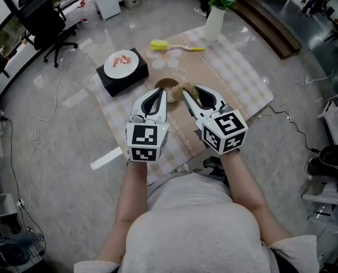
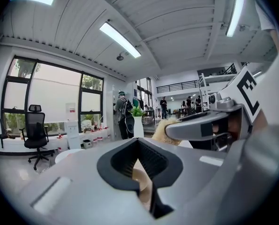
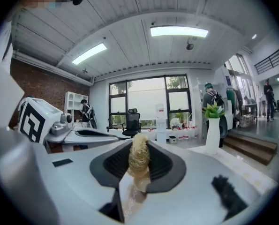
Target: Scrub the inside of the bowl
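Left gripper (image 1: 159,92), clamped thinly on the bowl (image 1: 169,84) rim, risked losing it if the right gripper (image 1: 192,91), pinching the scrubber (image 3: 139,158) just beside, pushed hard.

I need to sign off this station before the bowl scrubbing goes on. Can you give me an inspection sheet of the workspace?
Surface: table under a checked cloth, with a brown mat in the middle.
Job's things: brown bowl, mostly hidden by the grippers; fibrous scrubber.
Clutter: plate on a black box; yellow brush; white vase with a plant.
Grippers: left gripper shut on the bowl's edge; right gripper shut on the scrubber.
Cables: left cable and right cable, both loose on the floor.
Surroundings: office chair; people standing far off.
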